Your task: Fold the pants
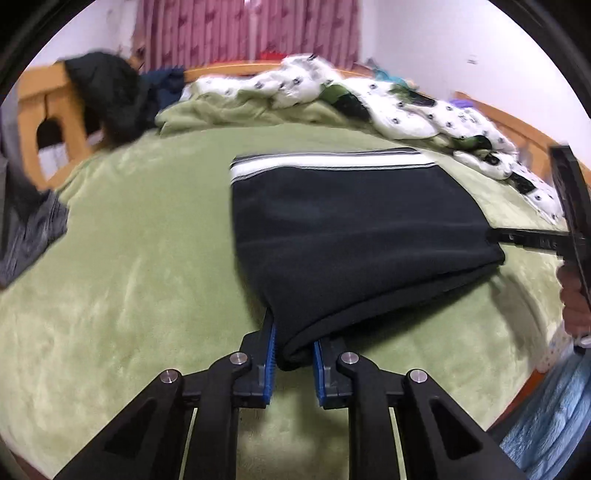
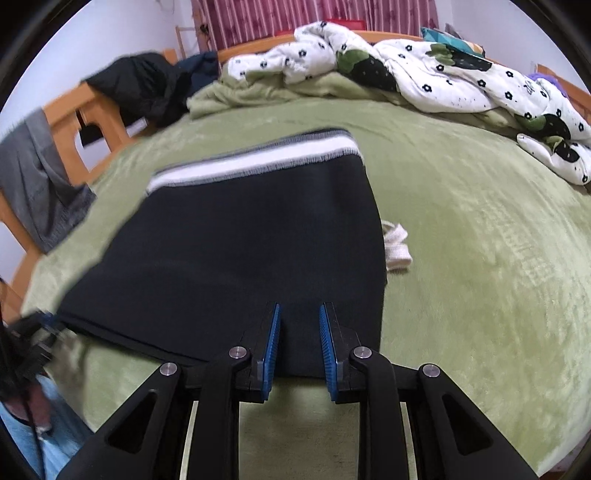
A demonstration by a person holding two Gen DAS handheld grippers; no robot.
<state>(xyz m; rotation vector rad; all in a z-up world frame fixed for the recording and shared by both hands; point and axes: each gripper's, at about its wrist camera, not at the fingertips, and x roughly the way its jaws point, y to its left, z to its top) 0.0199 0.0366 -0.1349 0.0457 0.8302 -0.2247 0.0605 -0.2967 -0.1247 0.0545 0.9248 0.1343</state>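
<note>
Left tongs [image 1: 292, 354] clamp the pants' [image 1: 354, 236] folded near edge; right tongs [image 2: 299, 343] seemingly pinch it too; another fold likely remains.

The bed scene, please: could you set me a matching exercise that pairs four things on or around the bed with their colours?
Things:
1. pants
2. blanket
3. quilt
4. curtain

Colours:
A. pink and red stripes
B. green
C. white with dark flowers
D. black with a white band at the far end

Pairs: 1-D, 2-B, 3-C, 4-A
</note>
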